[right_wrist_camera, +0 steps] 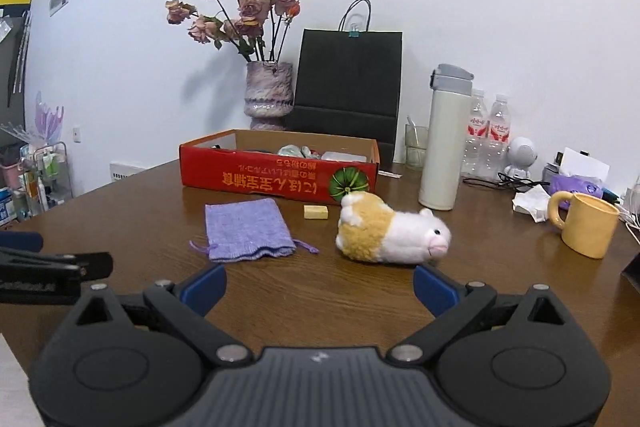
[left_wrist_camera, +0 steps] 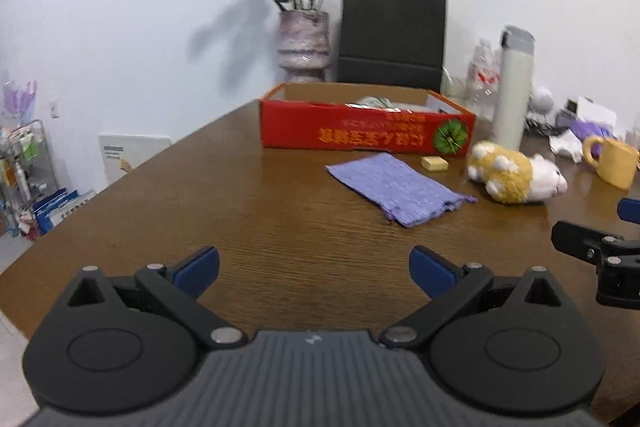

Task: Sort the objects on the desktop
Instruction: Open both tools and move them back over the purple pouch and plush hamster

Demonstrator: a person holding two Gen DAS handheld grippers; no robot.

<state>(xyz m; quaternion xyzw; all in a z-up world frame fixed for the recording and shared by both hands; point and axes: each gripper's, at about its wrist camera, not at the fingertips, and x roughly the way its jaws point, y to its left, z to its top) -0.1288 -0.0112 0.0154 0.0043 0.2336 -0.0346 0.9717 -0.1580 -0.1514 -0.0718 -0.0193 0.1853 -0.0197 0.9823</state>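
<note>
table (right_wrist_camera: 120, 211) – wood grain, slight sheen | pouch (right_wrist_camera: 246, 229) – woven lilac cloth, matt | plush hamster (right_wrist_camera: 390, 231) – fluffy fabric | box (right_wrist_camera: 276, 179) – printed red cardboard | mug (right_wrist_camera: 588, 227) – glossy yellow ceramic | flask (right_wrist_camera: 442, 155) – smooth cream finish

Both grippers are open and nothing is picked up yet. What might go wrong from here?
1. The plush is soft and rounded; the right gripper, open just before it, may pinch only fur and let it slip.
2. The pouch lies flat on the table with loose drawstrings, so fingers may snag a cord instead of the cloth.
3. The eraser sits close by the red box; reaching past the plush might knock it.
</note>
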